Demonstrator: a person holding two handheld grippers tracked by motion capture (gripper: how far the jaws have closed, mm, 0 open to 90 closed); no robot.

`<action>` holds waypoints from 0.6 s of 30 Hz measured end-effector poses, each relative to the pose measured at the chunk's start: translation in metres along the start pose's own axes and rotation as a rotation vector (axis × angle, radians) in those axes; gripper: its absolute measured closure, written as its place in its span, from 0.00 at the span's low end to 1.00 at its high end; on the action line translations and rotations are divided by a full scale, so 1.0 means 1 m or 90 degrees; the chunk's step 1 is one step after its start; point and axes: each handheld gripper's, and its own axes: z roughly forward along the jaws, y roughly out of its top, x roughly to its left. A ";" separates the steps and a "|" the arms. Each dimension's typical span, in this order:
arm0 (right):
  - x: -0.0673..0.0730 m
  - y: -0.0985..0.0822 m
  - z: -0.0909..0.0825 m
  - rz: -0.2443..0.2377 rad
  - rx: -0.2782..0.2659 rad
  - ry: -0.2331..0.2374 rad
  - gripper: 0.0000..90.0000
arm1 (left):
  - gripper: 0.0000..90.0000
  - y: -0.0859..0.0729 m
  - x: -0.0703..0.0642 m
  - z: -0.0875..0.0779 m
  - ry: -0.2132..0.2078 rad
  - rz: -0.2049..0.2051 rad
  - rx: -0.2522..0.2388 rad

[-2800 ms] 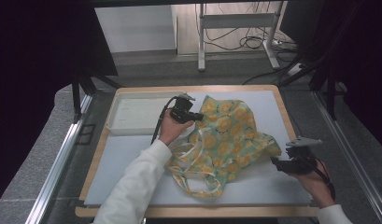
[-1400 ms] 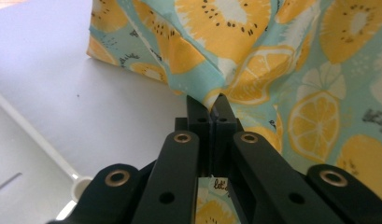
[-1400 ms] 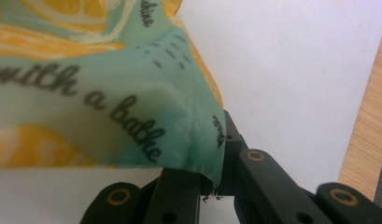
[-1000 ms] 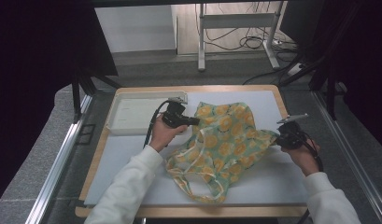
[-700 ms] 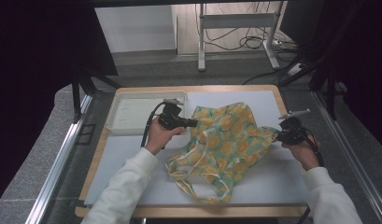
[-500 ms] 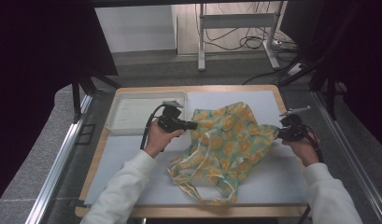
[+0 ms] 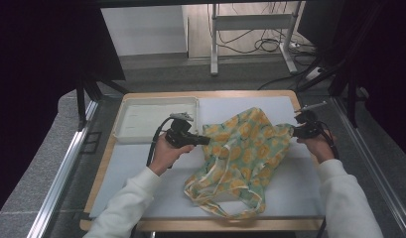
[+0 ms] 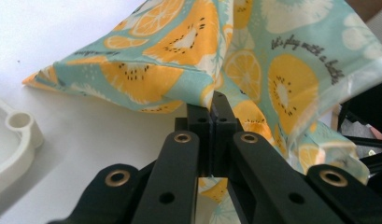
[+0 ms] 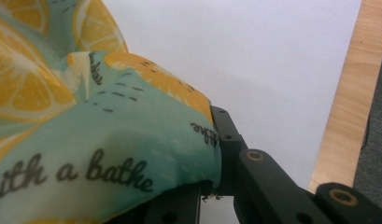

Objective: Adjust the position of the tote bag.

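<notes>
A teal cloth bag with orange fruit slices (image 7: 242,153) is stretched between both hands above the white mat (image 7: 141,163), its handles trailing toward the near edge. My left gripper (image 7: 206,141) is shut on the bag's left corner; in the left gripper view its jaws pinch a fold of the bag (image 8: 188,70) at the gripper's tip (image 8: 211,108). My right gripper (image 7: 293,130) is shut on the bag's right corner, and in the right gripper view the printed bag (image 9: 100,154) drapes over the left jaw of the gripper (image 9: 212,135).
A shallow white tray (image 7: 153,118) lies at the mat's far left, its rim (image 8: 18,135) close beside the left gripper. The wooden table edge (image 9: 352,93) runs just past the right gripper. Metal rails flank the table.
Both hands have moved away from me toward the far side, drawing the bag with them and pulling it wider and flatter between the grippers. Both grips have held.
</notes>
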 end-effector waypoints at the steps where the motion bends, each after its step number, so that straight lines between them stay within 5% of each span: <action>1: -0.002 0.002 0.001 0.003 0.000 0.004 0.99 | 1.00 0.000 0.000 0.000 0.000 0.000 0.000; 7: -0.012 0.009 0.013 0.017 0.001 0.021 0.99 | 1.00 -0.008 -0.012 0.000 -0.004 0.013 0.009; 18: -0.016 0.028 0.032 0.007 0.010 0.021 0.99 | 1.00 -0.016 -0.015 0.003 -0.012 0.009 0.008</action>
